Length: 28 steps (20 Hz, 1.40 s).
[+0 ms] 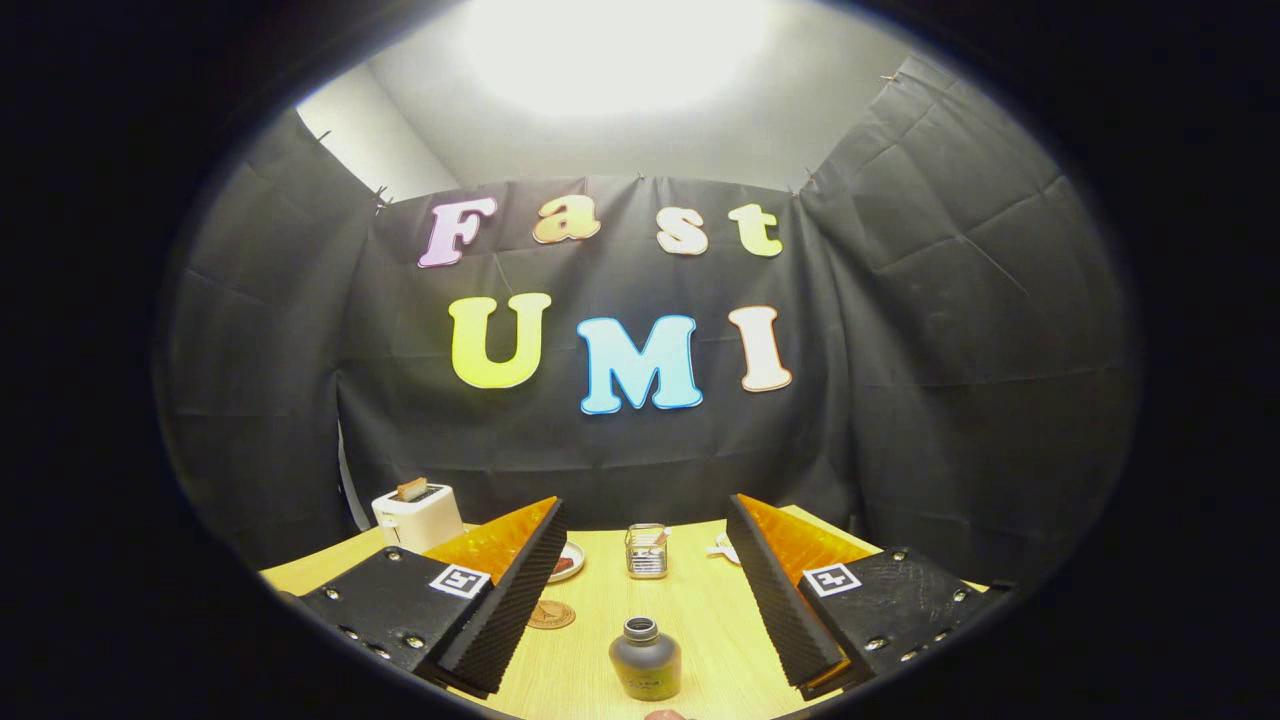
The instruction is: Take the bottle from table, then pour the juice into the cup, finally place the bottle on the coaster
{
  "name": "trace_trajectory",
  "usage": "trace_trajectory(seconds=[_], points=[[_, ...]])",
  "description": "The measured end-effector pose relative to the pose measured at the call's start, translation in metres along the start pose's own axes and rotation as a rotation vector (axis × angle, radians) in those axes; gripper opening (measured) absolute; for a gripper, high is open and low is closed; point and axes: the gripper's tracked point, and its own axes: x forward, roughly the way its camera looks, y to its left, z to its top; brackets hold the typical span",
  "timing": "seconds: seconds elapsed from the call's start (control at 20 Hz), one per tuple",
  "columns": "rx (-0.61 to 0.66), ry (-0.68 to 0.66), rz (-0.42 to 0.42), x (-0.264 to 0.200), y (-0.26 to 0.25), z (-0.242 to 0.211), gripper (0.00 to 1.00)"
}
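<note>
The gripper (645, 590) stands wide open and empty; the uncapped grey bottle (645, 660) sits upright on the wooden table (700, 610) between the fingers; the approach should stay centred and level, closing on the body below the shoulder.

Bottle (645, 658) upright between wide-open jaws, untouched.

Matt grey bottle (645, 660), perhaps metal; smooth wooden table (700, 610); ribbed fingers (510, 600).
</note>
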Motion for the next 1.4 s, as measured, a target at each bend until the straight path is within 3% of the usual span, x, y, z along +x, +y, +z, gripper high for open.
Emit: trace_trajectory(seconds=[0.3, 1.4], points=[[-0.016, 0.016, 0.032, 0.007, 0.006, -0.019, 0.98], [-0.037, 0.255, 0.112, 0.026, 0.007, -0.167, 0.99]])
